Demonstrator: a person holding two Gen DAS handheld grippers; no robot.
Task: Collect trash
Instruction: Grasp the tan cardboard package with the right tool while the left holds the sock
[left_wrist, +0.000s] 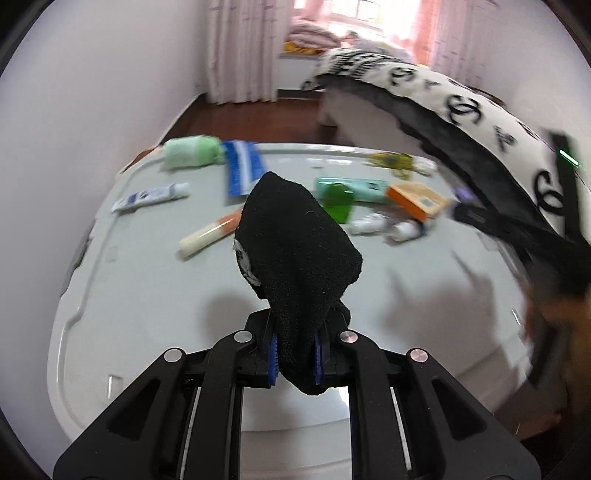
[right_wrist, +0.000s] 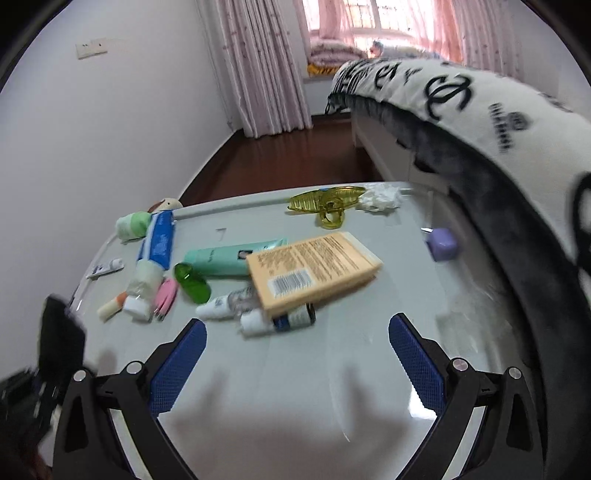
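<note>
My left gripper (left_wrist: 295, 360) is shut on a black sock (left_wrist: 295, 251) and holds it above the grey table (left_wrist: 147, 295). The sock also shows at the left edge of the right wrist view (right_wrist: 61, 339). My right gripper (right_wrist: 297, 354) is open and empty, low over the table's near part. Ahead of it lie an orange box (right_wrist: 314, 267), small white bottles (right_wrist: 236, 310), a green bottle (right_wrist: 190, 282), a teal tube (right_wrist: 225, 258) and a crumpled white tissue (right_wrist: 380, 197).
A blue toothpaste tube (right_wrist: 157, 247), a green roll (right_wrist: 133, 225), a yellow hair clip (right_wrist: 325, 203), a purple cube (right_wrist: 441, 243), a pink item (right_wrist: 166, 295) and a lip balm (right_wrist: 110, 306) lie on the table. A bed with a black-and-white blanket (right_wrist: 480, 122) borders the right.
</note>
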